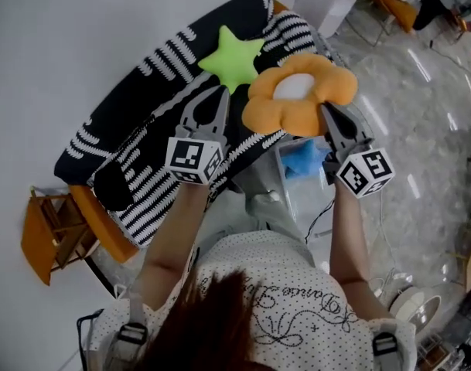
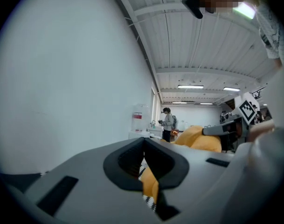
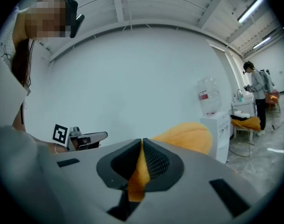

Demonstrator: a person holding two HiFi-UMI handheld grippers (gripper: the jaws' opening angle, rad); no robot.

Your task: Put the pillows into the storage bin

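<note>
Right gripper (image 1: 325,111) (image 3: 142,143) clamps an edge of the orange flower pillow (image 1: 297,103) (image 3: 186,134), which hangs above the black-and-white striped sofa (image 1: 127,149). Left gripper (image 1: 221,93) (image 2: 144,141) has its jaws together at the pillow's other side; whether it pinches the fabric is unclear. Green star pillow (image 1: 233,56) lies on the sofa just beyond
</note>
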